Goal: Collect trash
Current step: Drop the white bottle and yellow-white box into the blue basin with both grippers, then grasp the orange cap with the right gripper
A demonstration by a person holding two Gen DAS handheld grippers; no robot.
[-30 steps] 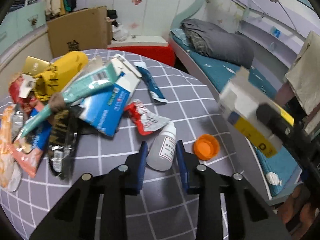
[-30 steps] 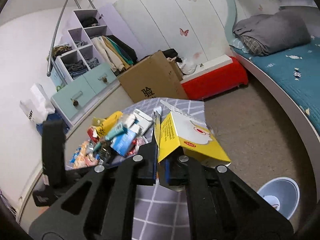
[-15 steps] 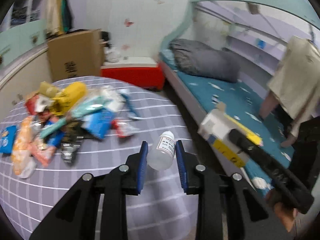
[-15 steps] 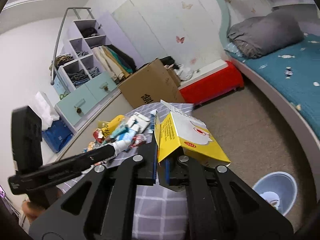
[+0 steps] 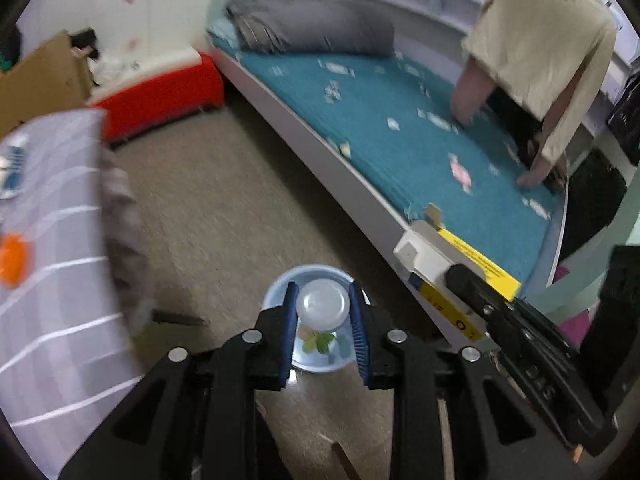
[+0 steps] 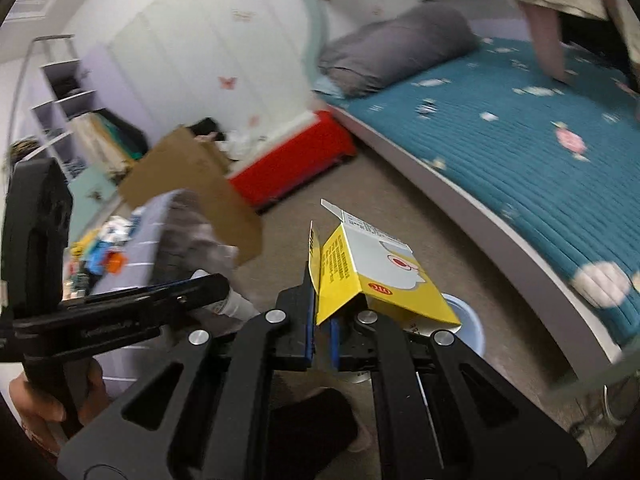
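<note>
My left gripper (image 5: 323,312) is shut on a small white plastic bottle (image 5: 322,306) and holds it directly above a light blue bin (image 5: 316,354) on the floor. My right gripper (image 6: 322,322) is shut on a yellow and white carton (image 6: 372,272), held above the same blue bin (image 6: 466,320). The carton also shows in the left wrist view (image 5: 448,258), to the right of the bin. The left gripper with the bottle shows at the left of the right wrist view (image 6: 224,296).
The grey checked table (image 5: 52,280) with an orange cap (image 5: 12,260) and the remaining trash (image 6: 96,256) is to the left. A bed with a teal cover (image 5: 420,140) runs along the right. A person (image 5: 540,60) leans on the bed. A red bench (image 5: 160,96) and a cardboard box (image 6: 192,184) stand behind.
Both grippers swung right, away from the table and out over the floor. The left gripper lifted the bottle off the table and now tilts down over the blue bin.
</note>
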